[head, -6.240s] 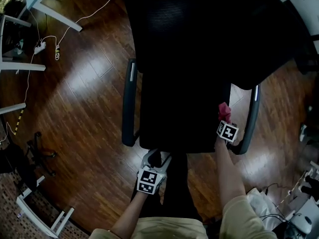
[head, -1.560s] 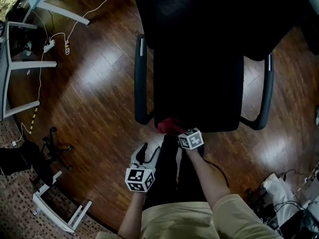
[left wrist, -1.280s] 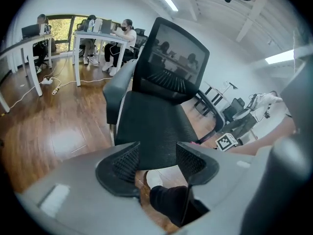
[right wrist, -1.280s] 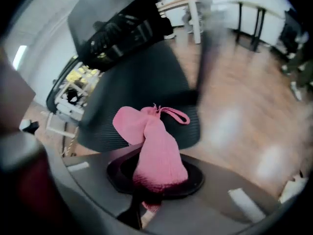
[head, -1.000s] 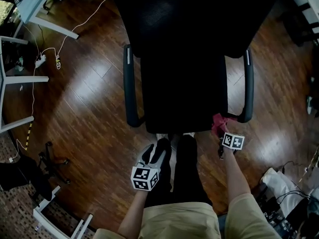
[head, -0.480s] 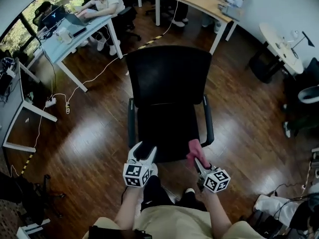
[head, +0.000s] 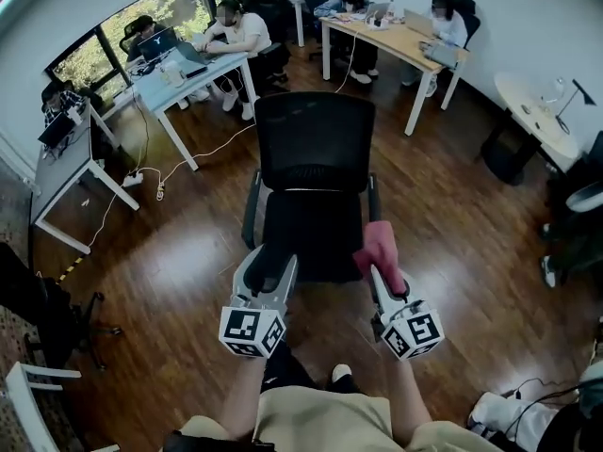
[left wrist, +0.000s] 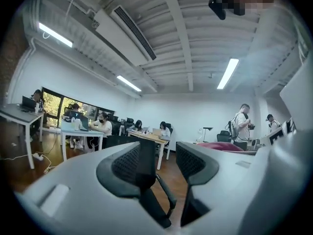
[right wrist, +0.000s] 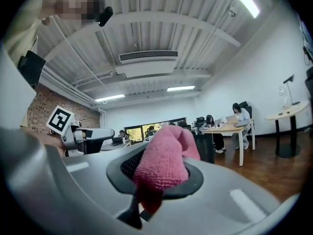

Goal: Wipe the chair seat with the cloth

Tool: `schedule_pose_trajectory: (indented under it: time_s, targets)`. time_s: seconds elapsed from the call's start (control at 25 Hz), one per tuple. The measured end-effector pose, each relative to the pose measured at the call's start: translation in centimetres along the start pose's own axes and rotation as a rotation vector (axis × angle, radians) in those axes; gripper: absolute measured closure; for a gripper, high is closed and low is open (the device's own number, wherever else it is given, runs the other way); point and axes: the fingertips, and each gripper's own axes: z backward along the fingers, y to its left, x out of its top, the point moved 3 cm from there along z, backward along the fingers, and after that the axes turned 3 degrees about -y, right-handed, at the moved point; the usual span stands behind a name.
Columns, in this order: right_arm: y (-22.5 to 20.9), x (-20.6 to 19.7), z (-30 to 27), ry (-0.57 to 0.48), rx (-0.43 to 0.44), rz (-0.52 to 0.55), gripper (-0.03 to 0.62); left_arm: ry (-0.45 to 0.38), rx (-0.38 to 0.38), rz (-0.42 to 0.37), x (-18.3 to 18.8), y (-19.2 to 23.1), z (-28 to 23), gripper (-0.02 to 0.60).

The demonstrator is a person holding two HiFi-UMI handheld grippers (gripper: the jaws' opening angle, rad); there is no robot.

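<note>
The black office chair stands on the wood floor ahead of me, seat facing me, backrest behind it. My right gripper hangs in the air over the seat's front right corner, shut on a pink cloth that bulges out of its jaws. My left gripper hovers at the seat's front left, open with nothing in it. In the left gripper view the chair shows through the gap between the jaws. Neither gripper touches the seat.
A light desk with seated people stands at the back left, a wooden desk with more people at the back. A round table is at the right. White cables lie on the floor left of the chair.
The right gripper had the cloth down at the seat's front edge, left side then right. Both grippers have since lifted off the chair, and the head view has tilted up to the room.
</note>
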Motion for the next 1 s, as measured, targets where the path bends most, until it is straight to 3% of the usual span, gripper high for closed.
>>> schedule_pose_trajectory:
  time_s: [0.2,0.36,0.52,0.72,0.84,1.0]
  targets:
    - [-0.2,1.8,4.6,-0.019,0.023,0.056,0.54,-0.045,0.04,-0.085,0.9,-6.2,3.5,0.375]
    - [2.6,1.5,6.9,-0.021,0.011,0.045,0.54,-0.025,0.001,-0.071,-0.3,-7.9,7.1,0.376]
    - [10.2,2.1,4.2,-0.016,0.008,0.098,0.54,-0.053,-0.04,-0.021,2.2,-3.4,11.5,0.376]
    - [16.1,3.8,-0.9,-0.036,0.038,0.139,0.54,-0.103,-0.014,-0.074,6.6,2.3,12.9,0.38]
    - [16.5,4.0,-4.6,-0.011,0.076,0.158,0.54,-0.074,0.038,-0.035,6.2,5.4,11.3,0.38]
    - [13.1,4.9,-12.2,-0.002,0.092,0.184,0.54,-0.066,0.072,-0.031,7.1,9.4,5.1,0.38]
